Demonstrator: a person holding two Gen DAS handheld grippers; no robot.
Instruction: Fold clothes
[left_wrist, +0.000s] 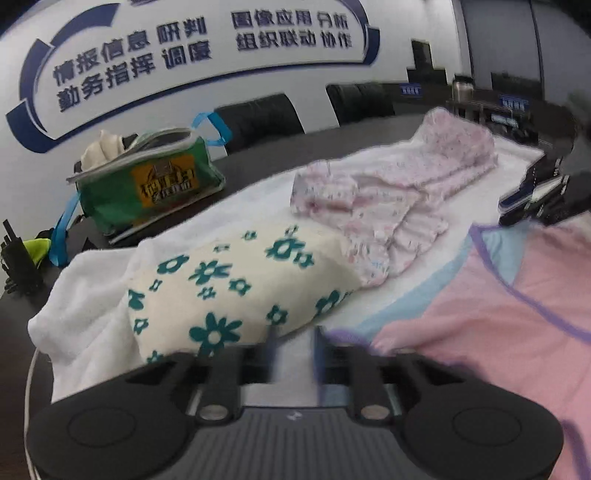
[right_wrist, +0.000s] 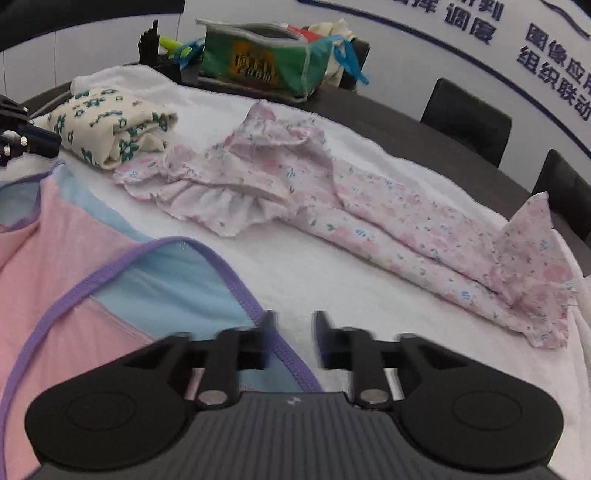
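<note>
1. The left claw (left_wrist: 293, 345) is standing parted by a narrow gap with nothing between its fingers; its tips are hovering over the white towel (left_wrist: 373, 295), between the folded cream cloth with teal flowers (left_wrist: 236, 284) just ahead to its left and the purple-trimmed edge of the pink and blue garment (left_wrist: 491, 306) to its right.
2. The right claw (right_wrist: 293, 330) is likewise standing open a little, gripping nothing; its left finger is sitting over the garment's purple hem (right_wrist: 255, 306), though contact cannot be judged.
3. The pink floral garment (right_wrist: 332, 199) is lying crumpled and stretched out ahead of the right claw, on the towel.
4. A green zip bag (right_wrist: 258, 62) is sitting far ahead on the dark desk (right_wrist: 406, 129).
</note>
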